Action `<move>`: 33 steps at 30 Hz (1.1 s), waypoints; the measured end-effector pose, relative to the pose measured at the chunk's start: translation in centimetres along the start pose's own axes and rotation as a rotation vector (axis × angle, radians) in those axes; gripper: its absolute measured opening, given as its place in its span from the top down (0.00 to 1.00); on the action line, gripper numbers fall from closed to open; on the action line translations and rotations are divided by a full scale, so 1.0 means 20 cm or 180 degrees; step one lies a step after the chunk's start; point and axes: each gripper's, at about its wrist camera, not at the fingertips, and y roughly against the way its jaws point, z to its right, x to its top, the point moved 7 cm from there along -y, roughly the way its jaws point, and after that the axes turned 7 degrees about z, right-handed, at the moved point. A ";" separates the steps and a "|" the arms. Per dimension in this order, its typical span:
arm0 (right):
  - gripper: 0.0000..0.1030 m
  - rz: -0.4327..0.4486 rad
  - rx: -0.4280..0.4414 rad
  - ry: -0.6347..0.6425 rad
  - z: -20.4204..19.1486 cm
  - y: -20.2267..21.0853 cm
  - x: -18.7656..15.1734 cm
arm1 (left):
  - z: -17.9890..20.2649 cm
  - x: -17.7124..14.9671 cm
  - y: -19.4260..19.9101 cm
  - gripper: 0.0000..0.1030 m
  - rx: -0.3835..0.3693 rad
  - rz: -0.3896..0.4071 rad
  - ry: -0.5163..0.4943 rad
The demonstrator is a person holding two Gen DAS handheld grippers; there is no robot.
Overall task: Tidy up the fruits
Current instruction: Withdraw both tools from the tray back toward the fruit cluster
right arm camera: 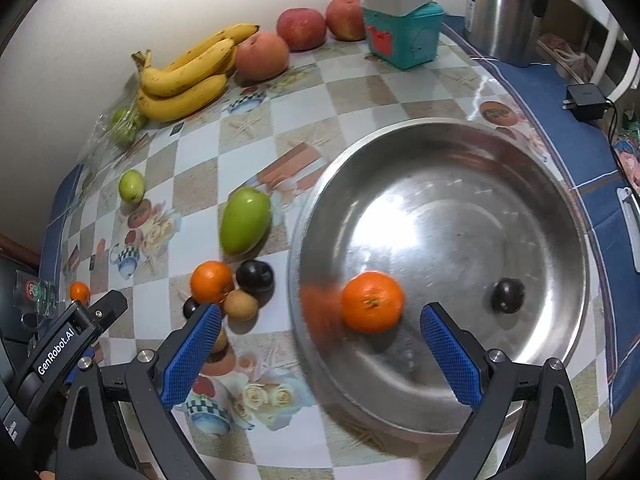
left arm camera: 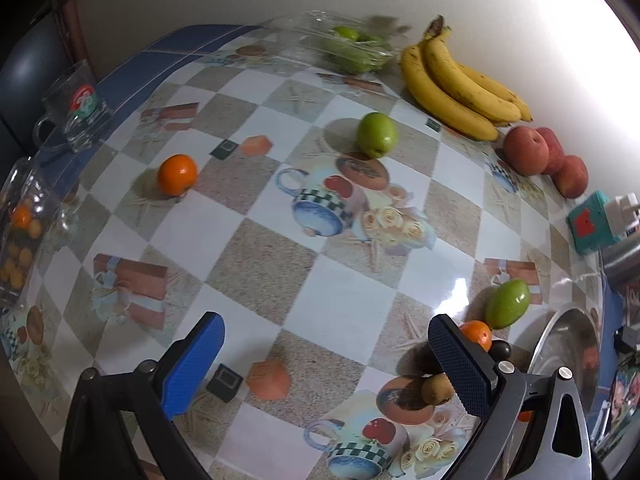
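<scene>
We hold our right gripper (right arm camera: 320,344) tilted steeply down over the near rim of the steel bowl (right arm camera: 560,208), its blue pads spread wide with nothing pressed between them. Our left gripper (left arm camera: 326,364) stands to the left of that bowl, also pitched steeply down, its jaws wide apart and empty above the tabletop.

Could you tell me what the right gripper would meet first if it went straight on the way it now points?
Most likely the orange lying in the steel bowl, between the open right gripper fingers' line; depth is unclear.
</scene>
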 end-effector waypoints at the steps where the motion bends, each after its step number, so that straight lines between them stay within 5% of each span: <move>1: 0.03 -0.0005 -0.0006 0.0029 -0.01 0.00 -0.01 | -0.02 0.00 0.00 0.00 -0.0020 -0.0019 0.0057; 8: 0.03 -0.0081 0.0055 0.0247 -0.14 -0.01 -0.07 | -0.08 0.02 0.01 0.00 -0.0031 -0.0052 0.0148; 16: 0.03 -0.0123 0.0149 0.0390 -0.25 -0.03 -0.11 | -0.10 0.04 0.02 0.00 0.0229 0.0043 -0.0213; 29: 0.03 -0.0072 -0.0092 0.0275 -0.15 -0.03 -0.09 | -0.03 -0.04 -0.05 0.01 -0.0160 -0.0299 -0.0145; 33: 0.03 -0.0004 -0.0157 0.0164 -0.09 0.00 -0.06 | 0.08 -0.07 -0.04 0.11 -0.0404 -0.0349 -0.0286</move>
